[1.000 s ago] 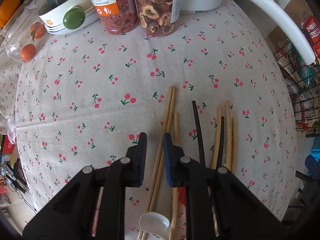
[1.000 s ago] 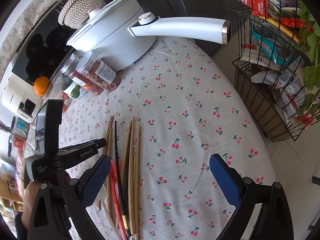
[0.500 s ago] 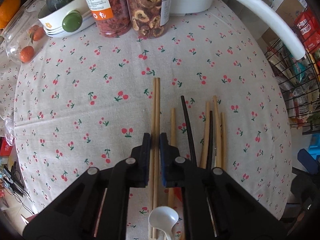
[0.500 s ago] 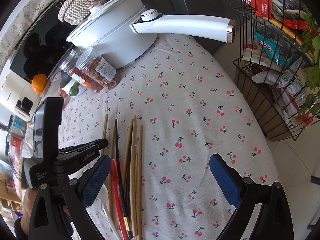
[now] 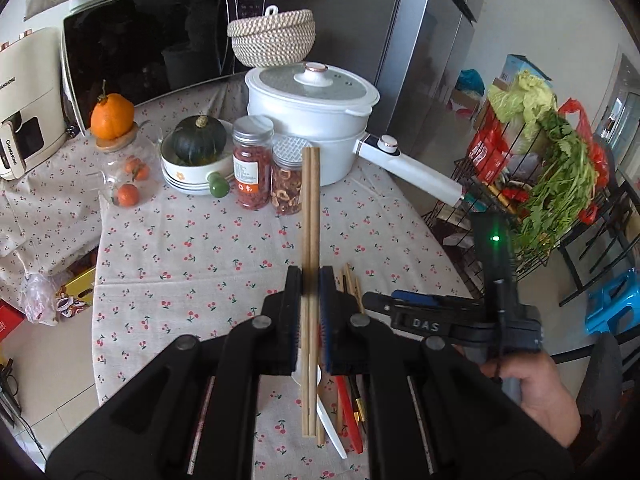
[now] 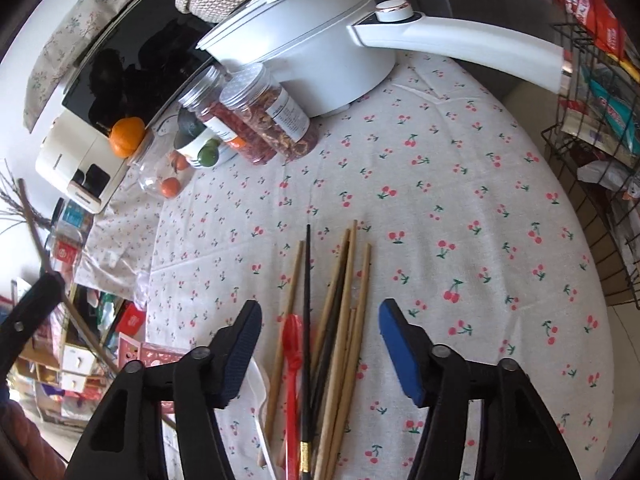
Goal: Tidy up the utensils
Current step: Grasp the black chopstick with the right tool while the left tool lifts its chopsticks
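Two wooden chopsticks [image 5: 310,264] are being gripped side by side between the closed jaws of the left gripper [image 5: 310,300], their far ends projecting up in front of the jars of dried food [image 5: 269,174]. The pair is being carried clear of the cherry-print tablecloth [image 5: 192,256]. The right gripper [image 6: 320,344] is hovering with its jaws wide apart and holding nothing, above the remaining utensils on the cloth: several wooden chopsticks [image 6: 352,300], a black chopstick [image 6: 307,304] and a red utensil [image 6: 292,356]. A white spoon [image 5: 330,420] is lying beneath the left gripper. A white pot [image 6: 320,40] is standing at the table's far edge.
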`<state>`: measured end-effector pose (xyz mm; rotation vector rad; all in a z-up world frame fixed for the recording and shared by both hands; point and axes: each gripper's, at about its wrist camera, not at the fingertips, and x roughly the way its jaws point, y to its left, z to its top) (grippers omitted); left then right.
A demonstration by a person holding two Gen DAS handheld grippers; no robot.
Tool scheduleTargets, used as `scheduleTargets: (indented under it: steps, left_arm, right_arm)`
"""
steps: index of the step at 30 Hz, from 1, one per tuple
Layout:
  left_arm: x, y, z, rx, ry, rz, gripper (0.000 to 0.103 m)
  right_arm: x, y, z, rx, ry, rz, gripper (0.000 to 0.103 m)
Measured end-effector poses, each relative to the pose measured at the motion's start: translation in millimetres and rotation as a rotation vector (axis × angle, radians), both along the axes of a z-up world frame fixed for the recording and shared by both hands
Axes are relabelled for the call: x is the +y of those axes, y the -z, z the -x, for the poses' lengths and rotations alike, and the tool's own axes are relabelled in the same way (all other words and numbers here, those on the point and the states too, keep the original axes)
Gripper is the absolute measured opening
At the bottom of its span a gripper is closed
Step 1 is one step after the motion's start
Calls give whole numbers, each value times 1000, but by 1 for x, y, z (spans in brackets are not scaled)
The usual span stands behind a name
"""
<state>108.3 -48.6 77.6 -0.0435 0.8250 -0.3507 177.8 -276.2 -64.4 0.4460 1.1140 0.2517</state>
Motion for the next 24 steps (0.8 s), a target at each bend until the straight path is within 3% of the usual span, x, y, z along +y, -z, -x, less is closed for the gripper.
scheduleTargets:
  steps: [3, 12, 18, 21, 24]
  left_arm:
    - [11, -3, 20, -61, -14, 32, 10]
    - [52, 4, 52, -152, -68, 99, 10]
    - [70, 20, 50, -121, -95, 120, 10]
    - [74, 21, 52, -129, -102, 124, 10]
    - [79, 18, 56, -153, -116, 137, 10]
  right_arm:
    - [16, 8, -11, -12, -53, 1, 27]
    - [46, 36, -37, 35, -101, -6, 19]
    - [59, 56, -48, 81, -81, 132, 15]
    - [63, 58, -47, 70, -82, 171, 7]
    - [66, 53, -44, 62, -85, 185, 6]
